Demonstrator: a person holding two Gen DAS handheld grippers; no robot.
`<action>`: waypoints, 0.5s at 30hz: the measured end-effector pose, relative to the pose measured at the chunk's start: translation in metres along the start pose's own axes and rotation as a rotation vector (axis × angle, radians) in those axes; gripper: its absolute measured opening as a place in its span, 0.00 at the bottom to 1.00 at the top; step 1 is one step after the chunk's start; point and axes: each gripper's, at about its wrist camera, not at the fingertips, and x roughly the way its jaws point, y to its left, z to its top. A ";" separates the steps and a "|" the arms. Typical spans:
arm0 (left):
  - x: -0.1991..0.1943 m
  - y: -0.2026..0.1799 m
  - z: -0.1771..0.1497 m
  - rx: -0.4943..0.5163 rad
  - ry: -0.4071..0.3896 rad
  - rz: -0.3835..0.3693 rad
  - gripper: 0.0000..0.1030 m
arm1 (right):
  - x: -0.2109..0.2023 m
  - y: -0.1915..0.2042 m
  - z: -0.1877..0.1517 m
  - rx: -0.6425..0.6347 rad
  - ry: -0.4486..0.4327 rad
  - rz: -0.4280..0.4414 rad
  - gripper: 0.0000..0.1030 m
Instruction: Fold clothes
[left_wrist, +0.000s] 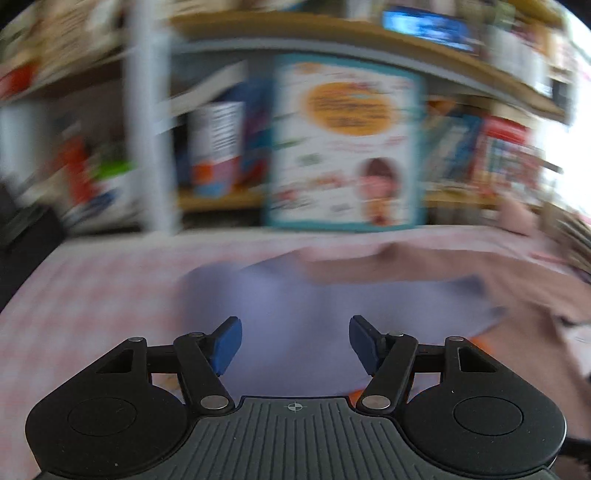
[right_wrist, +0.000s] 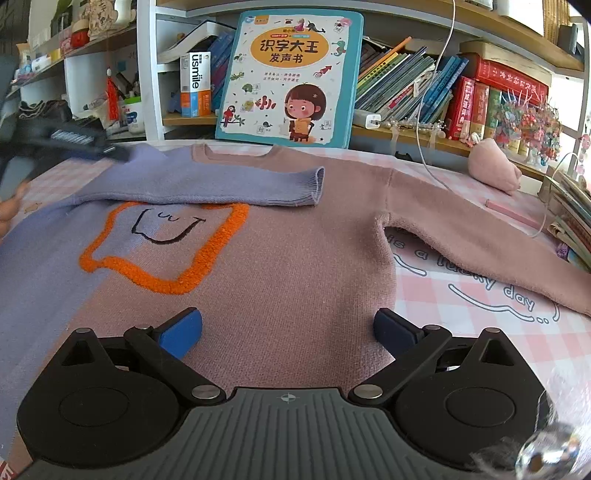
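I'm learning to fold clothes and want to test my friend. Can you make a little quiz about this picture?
1. True or false: the purple sleeve is folded across the sweater.
2. What colour is the fuzzy outline around the smiley face? A green, B orange, C white.
3. Fill in: the pink sleeve lies stretched out over the checked ____.

Key: 1 true. 2 B. 3 tablecloth. Bonus: the left gripper and the right gripper are both open and hold nothing.
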 end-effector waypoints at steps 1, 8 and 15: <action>-0.002 0.011 -0.005 -0.022 0.019 0.018 0.64 | 0.000 0.000 0.000 -0.001 0.000 -0.001 0.97; -0.012 0.026 -0.001 -0.096 -0.006 -0.034 0.66 | 0.001 0.001 0.000 -0.003 0.000 -0.006 0.98; -0.011 -0.001 -0.014 0.159 -0.068 0.090 0.82 | 0.001 0.001 0.000 -0.003 0.000 -0.007 0.98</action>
